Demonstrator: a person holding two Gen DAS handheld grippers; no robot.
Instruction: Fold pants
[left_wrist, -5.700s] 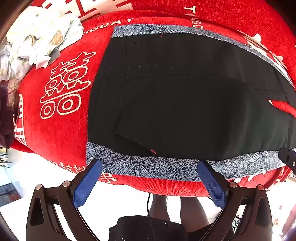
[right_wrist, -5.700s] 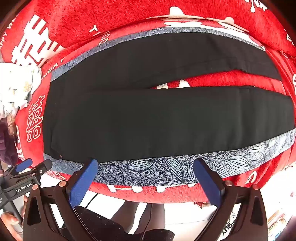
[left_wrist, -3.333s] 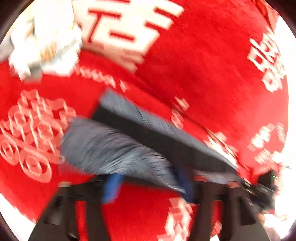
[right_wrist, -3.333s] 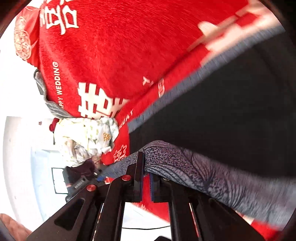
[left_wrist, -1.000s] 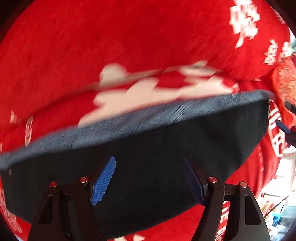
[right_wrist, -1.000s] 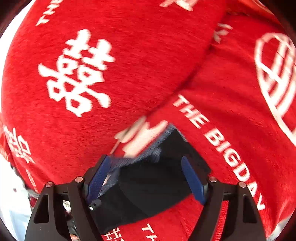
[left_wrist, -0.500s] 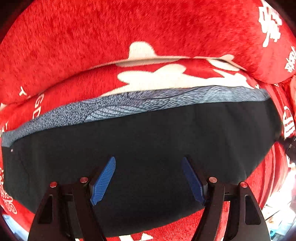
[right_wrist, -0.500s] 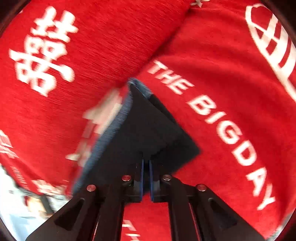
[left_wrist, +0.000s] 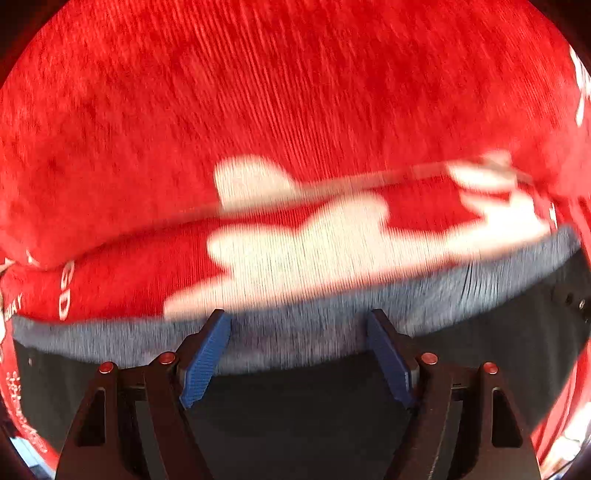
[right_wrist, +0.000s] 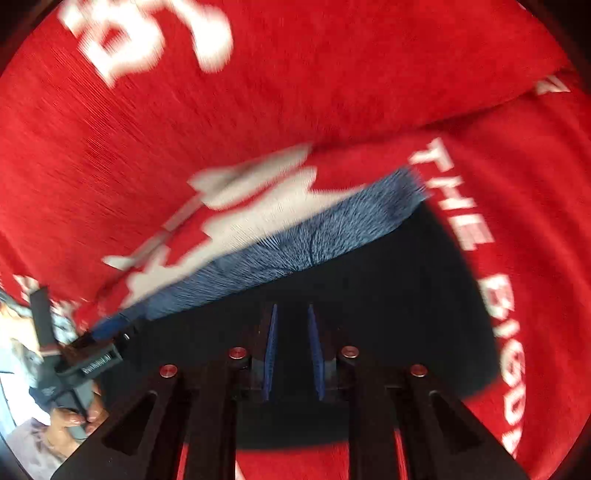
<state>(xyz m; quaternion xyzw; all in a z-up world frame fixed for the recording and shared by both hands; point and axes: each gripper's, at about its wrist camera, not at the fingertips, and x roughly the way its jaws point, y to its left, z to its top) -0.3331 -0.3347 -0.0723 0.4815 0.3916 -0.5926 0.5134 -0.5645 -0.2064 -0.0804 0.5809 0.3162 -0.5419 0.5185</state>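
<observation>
The black pants with a blue-grey patterned side stripe lie folded lengthwise on the red couch seat. My left gripper is open and empty, its blue pads low over the stripe edge. In the right wrist view the pants end near the white lettering. My right gripper hovers over the black cloth with its blue pads a narrow gap apart; dark cloth shows between them, and I cannot tell whether it is pinched. The left gripper shows at the far left, in a hand.
The red couch cover with white characters rises as a backrest behind the pants. White lettering runs along the seat to the right of the pants' end.
The left gripper has moved forward toward the stripe edge, still open. The right gripper, shut on the pants' end half a second ago, now shows a narrow gap and sits over the cloth.
</observation>
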